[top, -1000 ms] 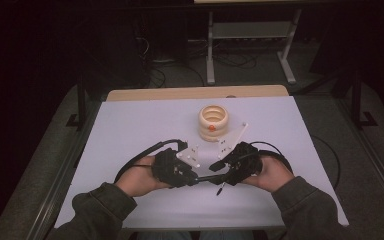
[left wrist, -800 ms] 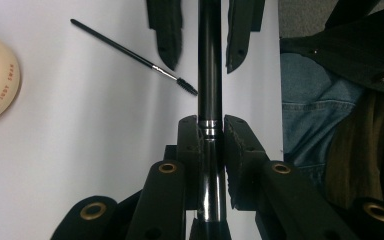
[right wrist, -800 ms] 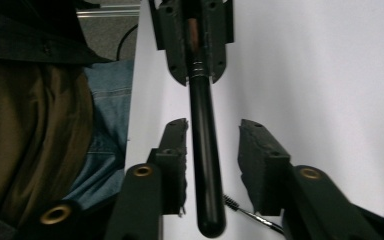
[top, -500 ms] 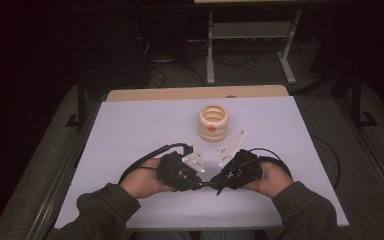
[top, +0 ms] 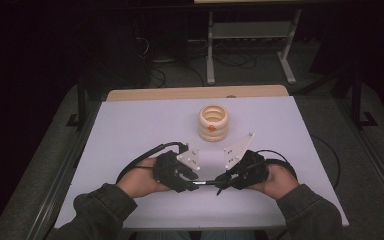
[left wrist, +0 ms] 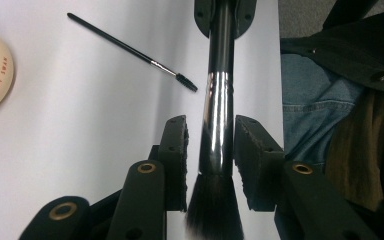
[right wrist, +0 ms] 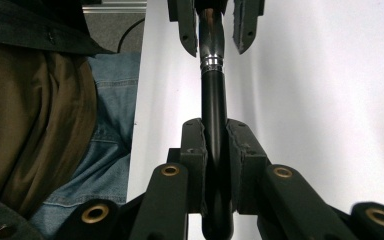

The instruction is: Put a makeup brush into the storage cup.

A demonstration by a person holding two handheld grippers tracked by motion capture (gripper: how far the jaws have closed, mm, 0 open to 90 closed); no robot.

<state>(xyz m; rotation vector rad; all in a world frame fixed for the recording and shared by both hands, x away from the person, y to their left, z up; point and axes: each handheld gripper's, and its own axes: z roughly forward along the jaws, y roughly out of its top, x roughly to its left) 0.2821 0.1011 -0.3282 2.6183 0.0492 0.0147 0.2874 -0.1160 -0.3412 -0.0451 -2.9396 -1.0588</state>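
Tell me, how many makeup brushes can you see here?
2. A thick black brush spans between the two grippers, clamped by the right gripper, with the left gripper loose around its ferrule. A thin wand brush lies on the white table.

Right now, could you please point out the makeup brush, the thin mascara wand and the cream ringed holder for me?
makeup brush (left wrist: pixel 219 100), left gripper view, on its shiny metal ferrule.
thin mascara wand (left wrist: pixel 125 47), left gripper view, mid-handle.
cream ringed holder (top: pixel 213 131), high view, on its outer wall.
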